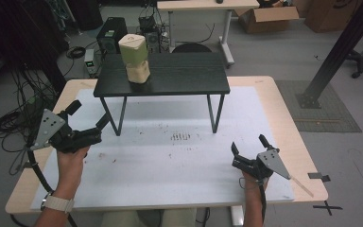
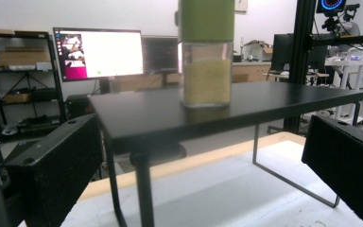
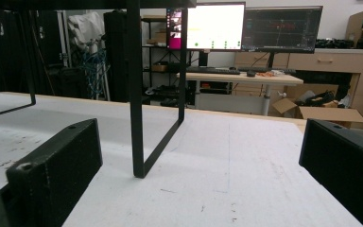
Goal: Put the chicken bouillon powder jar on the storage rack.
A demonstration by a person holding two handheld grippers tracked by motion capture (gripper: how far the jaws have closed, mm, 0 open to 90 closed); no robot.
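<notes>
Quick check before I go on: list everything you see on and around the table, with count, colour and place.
Jar: one, clear with a green lid, yellowish grains inside, upright on the shelf's left part.
Shelf: one, black, on thin legs at the far side of the mat.
Mat: one, white, covering the table.
Table: one, light wood.
Monitors: two, lit, on a desk behind.
Cardboard boxes: brown, on the floor beyond.
Left gripper: black, jaws open, left of the shelf, pointing toward it.
Right gripper: black, jaws open, over the mat's near right part.

Even indoor light, soft shadows under the black shelf [image 1: 163, 74], glaring monitors [image 2: 101, 53], near jaws slightly blurred.
</notes>
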